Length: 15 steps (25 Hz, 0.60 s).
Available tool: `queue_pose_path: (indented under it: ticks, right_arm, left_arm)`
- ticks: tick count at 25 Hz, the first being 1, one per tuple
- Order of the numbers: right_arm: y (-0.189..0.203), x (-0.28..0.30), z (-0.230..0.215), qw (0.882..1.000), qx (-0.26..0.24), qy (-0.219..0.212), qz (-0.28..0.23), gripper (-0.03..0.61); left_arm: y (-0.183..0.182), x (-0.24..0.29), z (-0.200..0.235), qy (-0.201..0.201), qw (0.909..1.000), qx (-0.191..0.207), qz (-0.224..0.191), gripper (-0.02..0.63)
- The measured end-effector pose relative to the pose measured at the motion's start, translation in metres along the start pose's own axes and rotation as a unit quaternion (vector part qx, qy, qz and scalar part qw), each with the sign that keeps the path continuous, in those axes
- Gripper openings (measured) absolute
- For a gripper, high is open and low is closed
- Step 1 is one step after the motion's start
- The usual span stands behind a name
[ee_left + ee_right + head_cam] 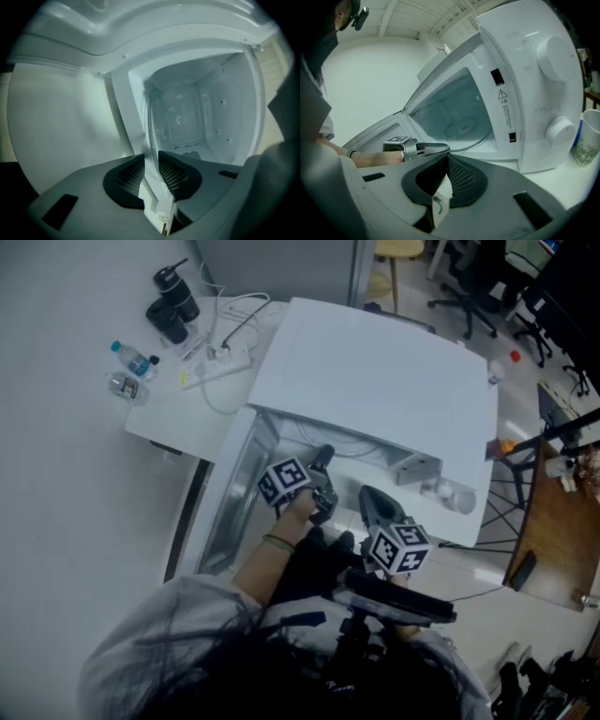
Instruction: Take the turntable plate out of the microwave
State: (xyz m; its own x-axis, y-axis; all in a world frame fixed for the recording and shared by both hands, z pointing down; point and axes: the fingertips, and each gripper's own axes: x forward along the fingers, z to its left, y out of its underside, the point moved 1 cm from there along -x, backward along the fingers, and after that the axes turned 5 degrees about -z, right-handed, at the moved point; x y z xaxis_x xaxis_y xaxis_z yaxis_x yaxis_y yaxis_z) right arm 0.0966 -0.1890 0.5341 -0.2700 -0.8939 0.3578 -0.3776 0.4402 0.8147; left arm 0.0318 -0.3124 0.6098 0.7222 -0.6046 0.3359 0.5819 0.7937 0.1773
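The white microwave [375, 371] stands with its door [225, 507] swung open to the left. In the right gripper view the round glass turntable plate [461, 127] lies inside the cavity. My left gripper [324, 457] reaches into the opening. In its own view the plate's clear rim [151, 122] runs edge-on between the tips of my left gripper [152, 157], which are shut on it. The right gripper view shows the left gripper [446, 149] at the plate's near edge. My right gripper [368, 501] hangs in front of the microwave, shut [445, 157] and holding nothing.
A clear cup [459, 498] stands just right of the microwave, below its two knobs [555, 56]. Behind it on the white table lie a power strip with cables [220, 357], water bottles [131, 360] and a black flask [173, 301]. Office chairs [469, 287] stand beyond.
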Motion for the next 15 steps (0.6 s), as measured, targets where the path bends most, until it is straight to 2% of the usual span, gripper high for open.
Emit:
queue_pose_path:
  ticks: [4,8,11,13,15]
  right_arm:
    - [-0.001,0.000,-0.007,1.000,-0.008,-0.010,0.008,0.003]
    - [0.000,0.005,-0.006,0.999,-0.012,-0.028,0.015,0.002]
    - [0.005,0.010,-0.002,0.998,-0.017,-0.048,0.027,0.003]
    - [0.015,0.014,0.001,0.996,0.005,-0.076,0.050,0.003]
    - [0.029,0.018,0.007,0.987,0.067,-0.120,0.085,0.002]
  left_arm:
    - [-0.002,-0.002,-0.007,0.023,0.9992,0.030,-0.015,0.053]
    - [-0.004,-0.012,-0.012,0.051,0.9981,0.006,-0.035,0.026]
    - [-0.004,-0.023,-0.011,0.053,0.9979,0.011,-0.036,0.026]
    - [-0.002,-0.033,-0.007,0.052,0.9979,0.007,-0.038,0.026]
    - [0.003,-0.043,-0.008,0.057,0.9977,-0.006,-0.037,0.026]
